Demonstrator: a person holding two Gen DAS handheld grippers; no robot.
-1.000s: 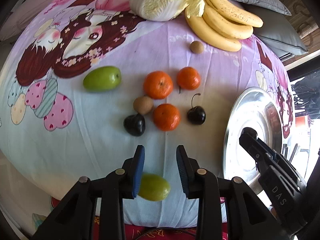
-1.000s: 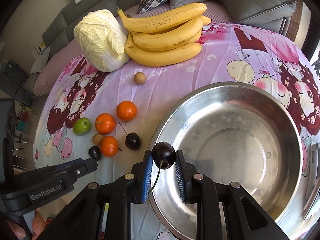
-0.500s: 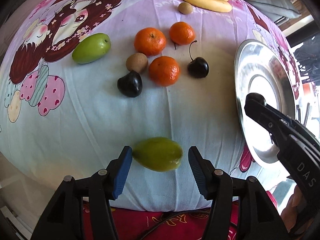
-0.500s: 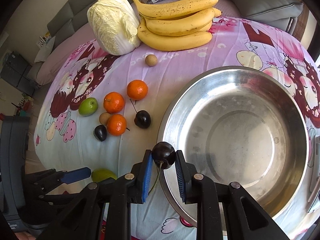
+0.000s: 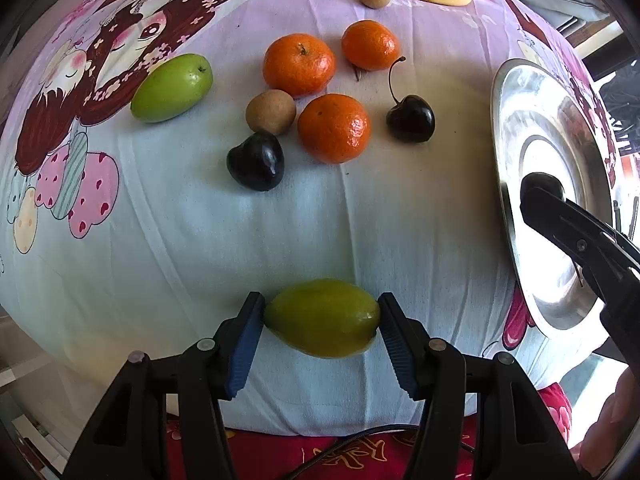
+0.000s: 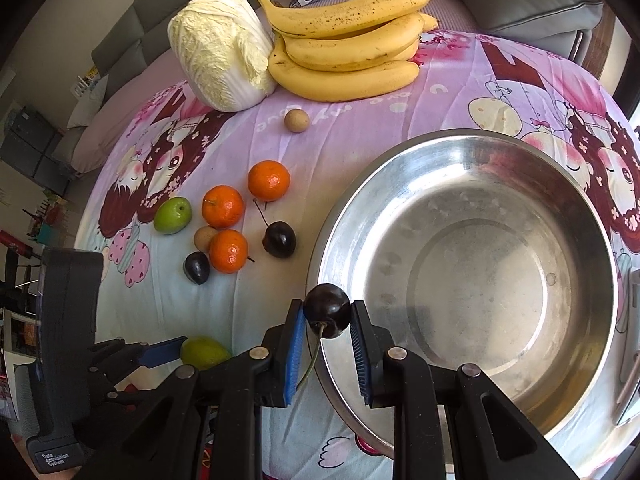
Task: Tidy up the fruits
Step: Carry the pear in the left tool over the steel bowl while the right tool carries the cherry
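My left gripper [image 5: 321,316] is shut on a yellow-green fruit [image 5: 322,317] at the near edge of the table; it also shows in the right wrist view [image 6: 204,352]. My right gripper [image 6: 326,314] is shut on a dark cherry [image 6: 327,309], held over the near-left rim of the steel bowl [image 6: 576,184], which is empty. On the cloth lie three tangerines [image 5: 334,128], a green fruit [image 5: 172,87], two dark cherries [image 5: 411,119] and two small brown fruits [image 5: 271,111].
A banana bunch [image 6: 348,42] and a napa cabbage [image 6: 220,50] lie at the far side of the table. Sofa cushions [image 6: 520,4] stand behind them. The table edge drops off just below my left gripper.
My left gripper moved down and forward around the yellow-green fruit and closed on it. My right gripper kept the cherry and shifted a little toward the bowl's near-left rim.
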